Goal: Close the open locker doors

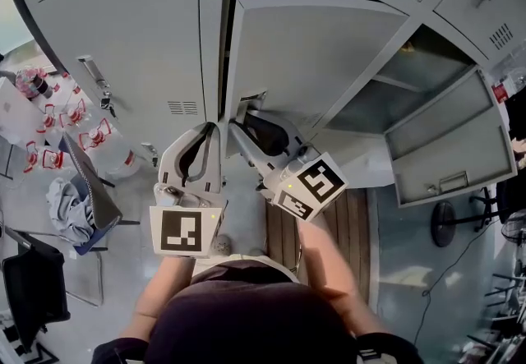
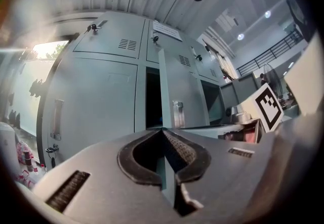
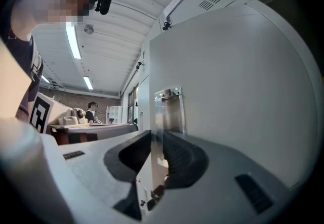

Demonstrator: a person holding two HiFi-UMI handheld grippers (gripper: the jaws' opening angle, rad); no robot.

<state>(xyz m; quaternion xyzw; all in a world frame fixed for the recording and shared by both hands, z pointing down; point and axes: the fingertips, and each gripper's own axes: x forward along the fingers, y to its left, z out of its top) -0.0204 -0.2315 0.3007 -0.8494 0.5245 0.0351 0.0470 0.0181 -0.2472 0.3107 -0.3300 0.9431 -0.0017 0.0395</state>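
Observation:
A tall grey locker door (image 1: 312,50) stands open in the middle of the locker bank. In the right gripper view its face (image 3: 238,91) fills the right side, with the metal handle recess (image 3: 169,109) just above the jaws. My right gripper (image 3: 156,134) is shut on the door's free edge, which runs down between the pads; in the head view the right gripper (image 1: 240,126) sits just below the handle (image 1: 251,99). My left gripper (image 1: 215,127) is beside it, shut with nothing between its jaws. The left gripper (image 2: 162,131) has its tips in line with the edge-on door (image 2: 169,81); I cannot tell whether they touch.
A second locker door (image 1: 452,140) hangs open at the right, beside its open compartment (image 1: 394,91). Packs of water bottles (image 1: 57,124) and a chair with cloth (image 1: 74,206) stand at the left. A fan base (image 1: 448,223) and a cable lie at the right.

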